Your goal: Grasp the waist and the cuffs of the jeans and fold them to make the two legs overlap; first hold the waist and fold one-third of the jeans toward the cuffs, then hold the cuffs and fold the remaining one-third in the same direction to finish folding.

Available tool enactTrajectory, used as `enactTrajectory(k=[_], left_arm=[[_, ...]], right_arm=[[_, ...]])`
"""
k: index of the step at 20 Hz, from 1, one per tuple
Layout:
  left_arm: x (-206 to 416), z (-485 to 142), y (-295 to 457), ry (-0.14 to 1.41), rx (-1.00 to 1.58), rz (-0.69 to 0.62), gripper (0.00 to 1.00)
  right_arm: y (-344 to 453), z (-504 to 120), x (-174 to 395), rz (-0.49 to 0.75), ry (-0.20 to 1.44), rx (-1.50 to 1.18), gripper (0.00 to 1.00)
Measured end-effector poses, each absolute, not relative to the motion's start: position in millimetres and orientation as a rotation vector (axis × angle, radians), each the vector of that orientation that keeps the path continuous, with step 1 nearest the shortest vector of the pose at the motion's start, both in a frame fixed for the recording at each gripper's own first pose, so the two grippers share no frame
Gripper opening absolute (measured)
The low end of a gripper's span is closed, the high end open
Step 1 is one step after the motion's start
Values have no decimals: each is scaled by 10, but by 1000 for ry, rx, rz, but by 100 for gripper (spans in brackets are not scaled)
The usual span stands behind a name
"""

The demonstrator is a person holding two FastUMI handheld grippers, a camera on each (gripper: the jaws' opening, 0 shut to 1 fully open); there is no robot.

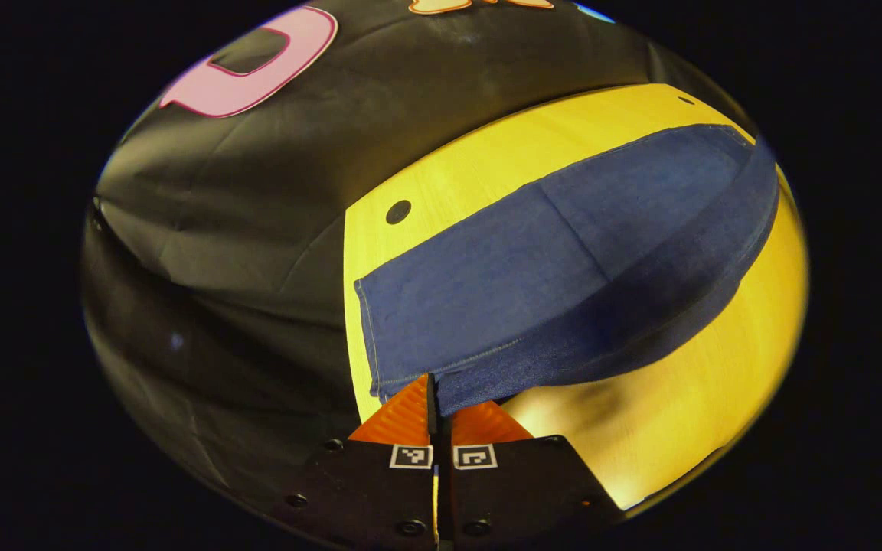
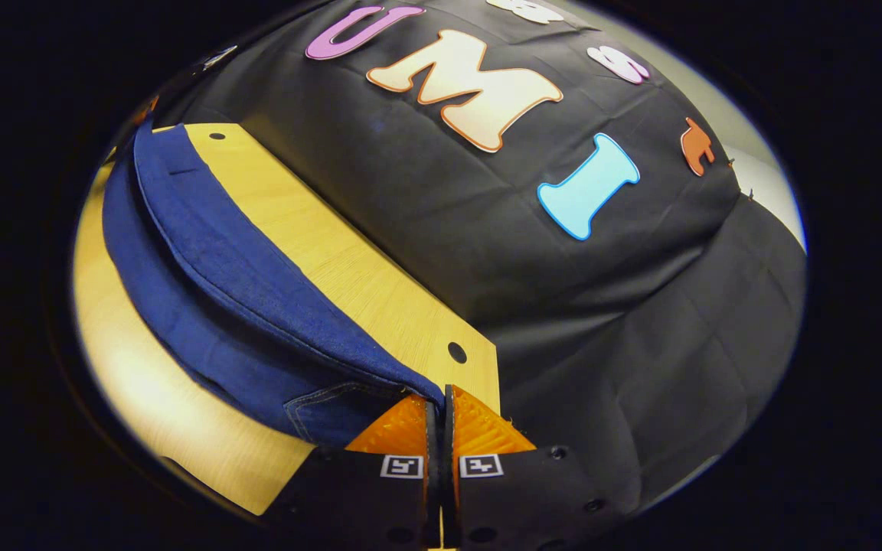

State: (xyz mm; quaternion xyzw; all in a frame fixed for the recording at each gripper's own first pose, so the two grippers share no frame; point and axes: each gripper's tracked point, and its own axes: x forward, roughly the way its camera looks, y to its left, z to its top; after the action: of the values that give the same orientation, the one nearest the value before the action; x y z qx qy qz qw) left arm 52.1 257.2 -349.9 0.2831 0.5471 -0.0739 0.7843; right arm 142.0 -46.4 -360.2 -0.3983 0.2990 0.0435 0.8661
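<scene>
Jeans (image 1: 533, 283) pinched at both ends, lengthwise on the yellow table (image 1: 686, 413).
Left gripper (image 1: 435, 394) fingers clenched on the cuff edge; right gripper (image 2: 436, 405) fingers clenched on the waist near a pocket (image 2: 326, 413). Legs overlap.

Jeans (image 1: 533, 283) spread lengthwise on table (image 1: 479, 153), cuffs at left end, waist (image 2: 334, 405) at right end, booth wall beyond.

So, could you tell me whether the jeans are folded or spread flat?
Folded lengthwise: the jeans show one leg layer over the other on the table.
</scene>
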Motion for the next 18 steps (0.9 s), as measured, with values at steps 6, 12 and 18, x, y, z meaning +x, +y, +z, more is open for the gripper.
enactTrajectory(k=[6,12,18], left_arm=[[1077,-3847,2511,1226,583,-253,0],[1644,-4232,2419,1220,557,-271,0],[2029,-3755,2078,889,476,-167,93]], right_arm=[[-441,-3995,1843,16,686,-722,3],[-444,-4597,2146,-37,771,-662,4],[-740,-4450,2176,-182,752,-592,67]])
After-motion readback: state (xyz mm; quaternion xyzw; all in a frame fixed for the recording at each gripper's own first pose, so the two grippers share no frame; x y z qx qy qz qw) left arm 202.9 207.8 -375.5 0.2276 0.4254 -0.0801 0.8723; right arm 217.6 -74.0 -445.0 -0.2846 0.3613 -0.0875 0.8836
